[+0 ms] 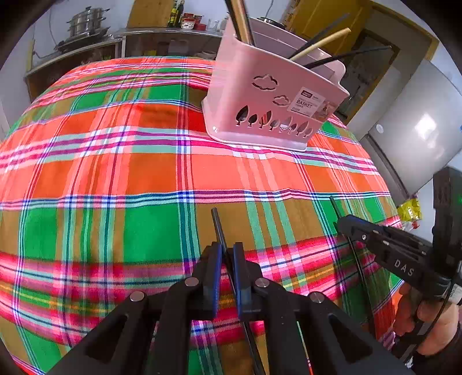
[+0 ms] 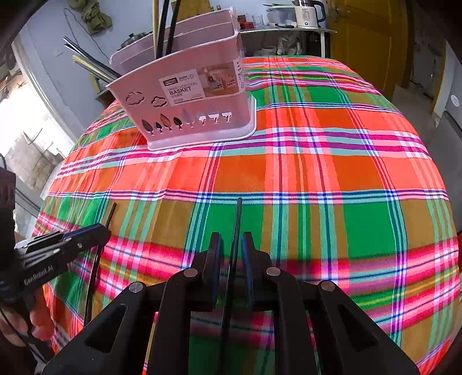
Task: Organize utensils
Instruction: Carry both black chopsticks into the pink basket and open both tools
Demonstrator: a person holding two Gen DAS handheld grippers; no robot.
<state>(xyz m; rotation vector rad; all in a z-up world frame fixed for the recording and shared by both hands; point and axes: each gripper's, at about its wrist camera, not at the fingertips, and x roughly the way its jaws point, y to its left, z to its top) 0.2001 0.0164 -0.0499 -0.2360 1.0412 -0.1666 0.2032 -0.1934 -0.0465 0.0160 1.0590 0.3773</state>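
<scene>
A pink utensil basket point(image 1: 260, 95) stands on the plaid tablecloth point(image 1: 130, 178) at the far side; it also shows in the right wrist view point(image 2: 187, 95). Several chopsticks stick out of it. My left gripper point(image 1: 227, 251) is shut on a black chopstick point(image 1: 217, 225) that points toward the basket. My right gripper point(image 2: 232, 245) is shut on another black chopstick point(image 2: 237, 219). Each gripper shows in the other's view, the right one point(image 1: 343, 223) at the right, the left one point(image 2: 102, 229) at the left, both low over the near part of the table.
A steel shelf with pots point(image 1: 86, 26) and bottles stands behind the table. A white kettle point(image 2: 307, 13) sits on a rack. A yellow door point(image 2: 366, 43) and a fridge point(image 1: 418, 129) are nearby.
</scene>
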